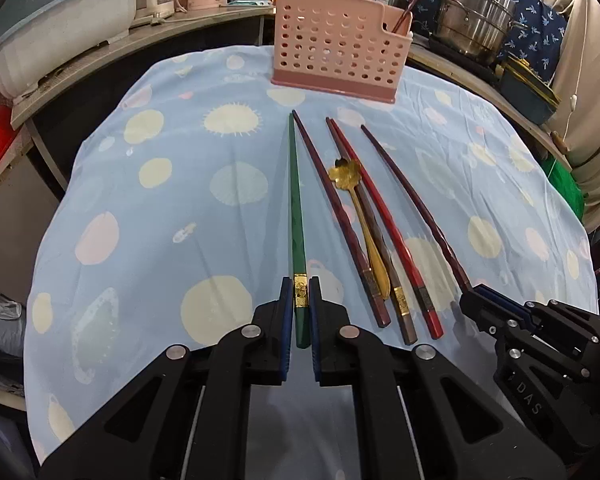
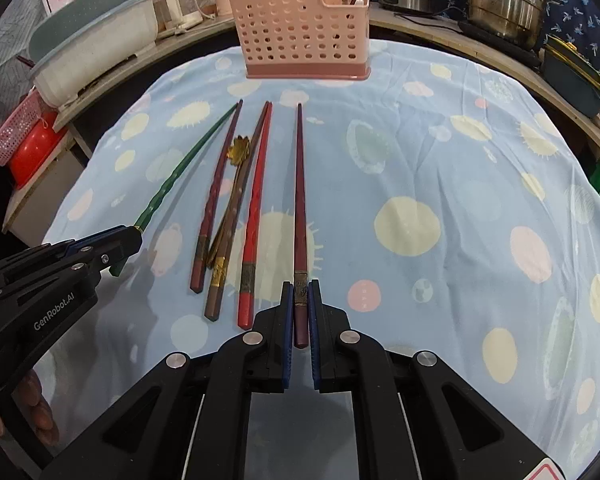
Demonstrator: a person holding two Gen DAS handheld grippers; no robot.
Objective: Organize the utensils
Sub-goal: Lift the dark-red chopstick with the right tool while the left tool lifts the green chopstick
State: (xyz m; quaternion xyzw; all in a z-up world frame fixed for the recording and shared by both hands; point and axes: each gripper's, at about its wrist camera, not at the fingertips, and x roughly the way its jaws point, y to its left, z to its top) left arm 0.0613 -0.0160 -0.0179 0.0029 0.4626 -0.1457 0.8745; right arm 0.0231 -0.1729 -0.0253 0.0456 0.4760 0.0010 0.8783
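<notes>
My left gripper (image 1: 300,294) is shut on the thick end of a green chopstick (image 1: 296,208), which points toward a pink perforated utensil holder (image 1: 340,48) at the table's far side. My right gripper (image 2: 300,292) is shut on the thick end of a dark purple chopstick (image 2: 299,184). Between them lie a maroon chopstick (image 2: 214,196), a brown chopstick (image 2: 232,232), a red chopstick (image 2: 256,208) and a gold flower-shaped spoon (image 2: 240,148) on the blue spotted cloth (image 2: 420,160). The holder (image 2: 300,32) holds one dark utensil at its right end.
A pale green tub (image 2: 96,40) sits on the shelf at left, above a red bowl (image 2: 36,148). Steel pots (image 2: 504,0) and a dark container (image 2: 572,72) stand at the back right. A kettle and bottles line the back shelf.
</notes>
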